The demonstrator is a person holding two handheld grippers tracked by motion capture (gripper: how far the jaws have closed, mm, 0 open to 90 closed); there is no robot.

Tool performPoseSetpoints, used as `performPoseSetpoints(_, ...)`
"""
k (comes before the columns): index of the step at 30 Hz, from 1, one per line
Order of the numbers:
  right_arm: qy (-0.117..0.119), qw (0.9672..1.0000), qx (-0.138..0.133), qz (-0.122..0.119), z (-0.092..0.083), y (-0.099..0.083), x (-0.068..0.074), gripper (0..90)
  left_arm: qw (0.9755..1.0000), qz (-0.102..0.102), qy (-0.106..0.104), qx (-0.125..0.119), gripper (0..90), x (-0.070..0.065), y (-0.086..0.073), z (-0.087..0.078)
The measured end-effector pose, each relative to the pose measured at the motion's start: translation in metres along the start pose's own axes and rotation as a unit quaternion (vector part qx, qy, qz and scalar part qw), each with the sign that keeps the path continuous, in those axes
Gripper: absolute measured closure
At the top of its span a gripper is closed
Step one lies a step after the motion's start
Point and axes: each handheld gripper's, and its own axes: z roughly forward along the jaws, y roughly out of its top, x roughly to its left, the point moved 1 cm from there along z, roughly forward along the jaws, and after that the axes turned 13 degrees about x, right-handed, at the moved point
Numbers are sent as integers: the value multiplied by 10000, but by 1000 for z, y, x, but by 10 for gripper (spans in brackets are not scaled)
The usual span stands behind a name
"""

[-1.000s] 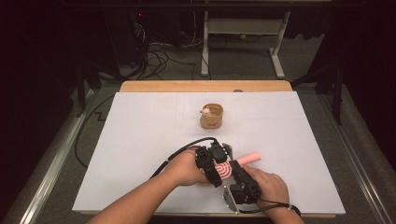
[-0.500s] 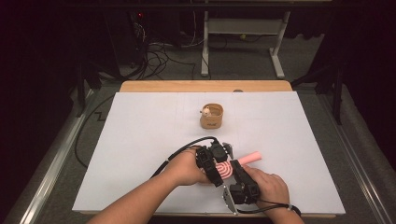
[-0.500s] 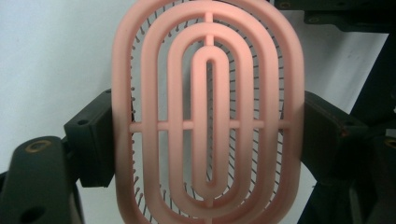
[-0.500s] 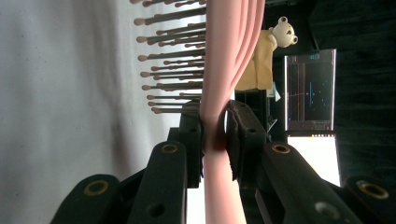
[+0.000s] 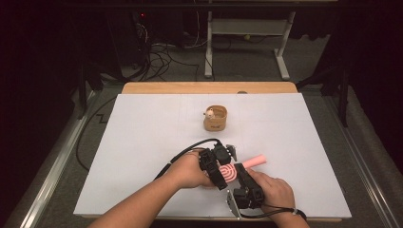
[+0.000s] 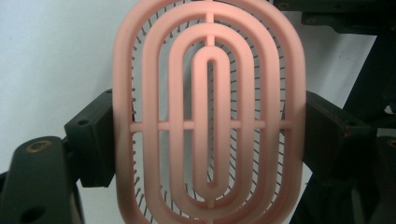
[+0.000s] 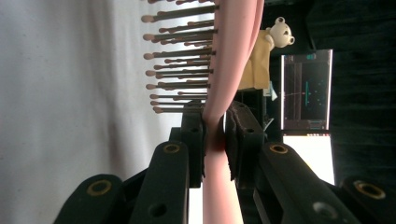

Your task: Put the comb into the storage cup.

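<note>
**Pink hairbrush held between two grippers over the white table**

A white sheet covers the table, with a wooden edge at its far side and a dark room with cables and a metal stand behind. Low and right of centre in the high view, the right gripper is seen pinching the neck of a pink hairbrush; in the right gripper view its two black jaws are pressed together on the thin stem just below the bristles, which stick out toward the left of that frame. The grip there is judged to be a steadying one, taken at the narrowest part so the brush cannot turn. The jaws have just been closing on that stem, which lies between them.

The left gripper is set across the brush head: in the left gripper view the oval pink head stands upright between the jaws, whose pads bear on its two long edges, so the wide spread is a hold on a wide thing. The handle end is pointed toward the right of the high view, clear of both hands.

Farther up the frame, well apart, a small wooden cup with a little bear figure is stood on the sheet, judged to be a likely destination for the brush.
</note>
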Motion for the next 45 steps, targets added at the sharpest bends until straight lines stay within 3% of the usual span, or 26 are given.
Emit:
performPoseSetpoints(10,-61,10000,-4,23,-1,0,-2,805,9999,16,-82,-136,189,2,-3,-3)
performPoseSetpoints(15,-40,10000,9,51,-1,-2,-2,814,9997,12,-26,-244,179,4,-4,-3)
performPoseSetpoints(18,-28,9999,18,120,-1,-2,-2,817,9998,35,35,-171,175,4,-4,-2)
performPoseSetpoints(27,-45,9998,37,180,-1,-4,-3,819,9998,42,30,-204,151,5,-7,-3)
performPoseSetpoints(31,-2,9996,83,252,0,-5,-2,819,9996,13,123,-256,138,6,-9,-3)
performPoseSetpoints(37,4,9998,125,121,0,-6,-4,818,9996,-89,81,-271,77,8,-12,-2)
performPoseSetpoints(45,15,9998,167,134,4,-10,-2,818,9997,-118,103,-202,39,12,-20,-2)
